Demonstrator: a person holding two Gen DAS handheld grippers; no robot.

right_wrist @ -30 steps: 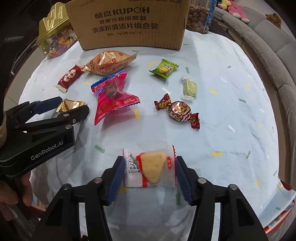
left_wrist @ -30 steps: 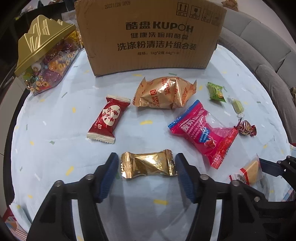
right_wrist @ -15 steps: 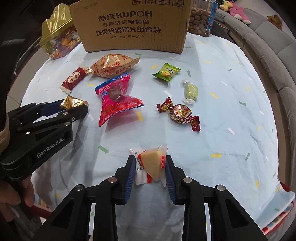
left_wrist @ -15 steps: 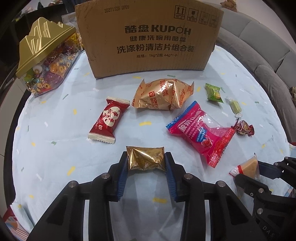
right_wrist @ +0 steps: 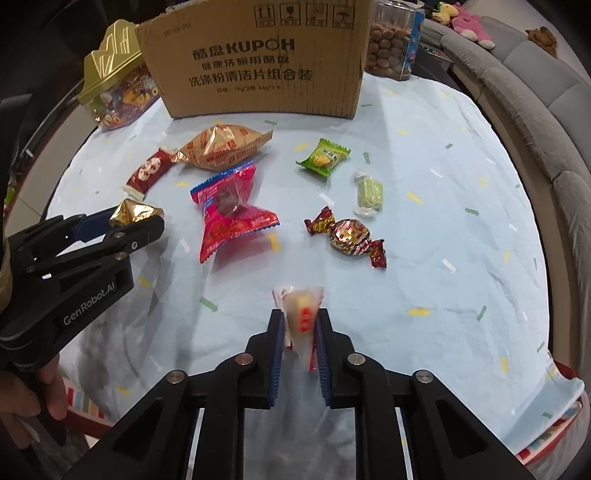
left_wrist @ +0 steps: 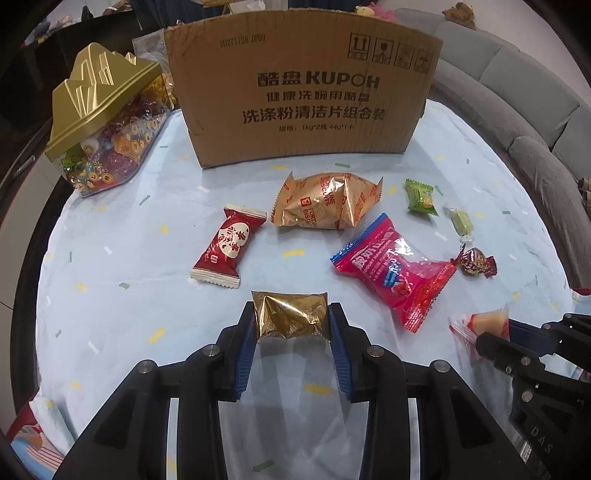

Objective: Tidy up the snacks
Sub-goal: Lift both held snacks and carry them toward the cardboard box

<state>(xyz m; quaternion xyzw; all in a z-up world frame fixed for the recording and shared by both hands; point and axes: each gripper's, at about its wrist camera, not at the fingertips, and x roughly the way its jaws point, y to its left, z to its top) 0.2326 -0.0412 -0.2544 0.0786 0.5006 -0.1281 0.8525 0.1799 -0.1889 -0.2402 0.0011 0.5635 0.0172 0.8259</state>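
both grippers clamped on snacks
left gripper (left_wrist: 291,325) pinches the gold candy (left_wrist: 290,314), right gripper (right_wrist: 301,332) the cheese pack (right_wrist: 301,317); slick crumpled wrappers could slip out on lifting

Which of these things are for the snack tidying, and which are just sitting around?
For the job:
- gold foil snack, clamped in the left gripper
- clear-wrapped yellow snack, clamped in the right gripper
- pink packet, red packet, orange biscuit bag, green candy
- cardboard box, probably

Just sitting around:
- grey sofa
- plush toys
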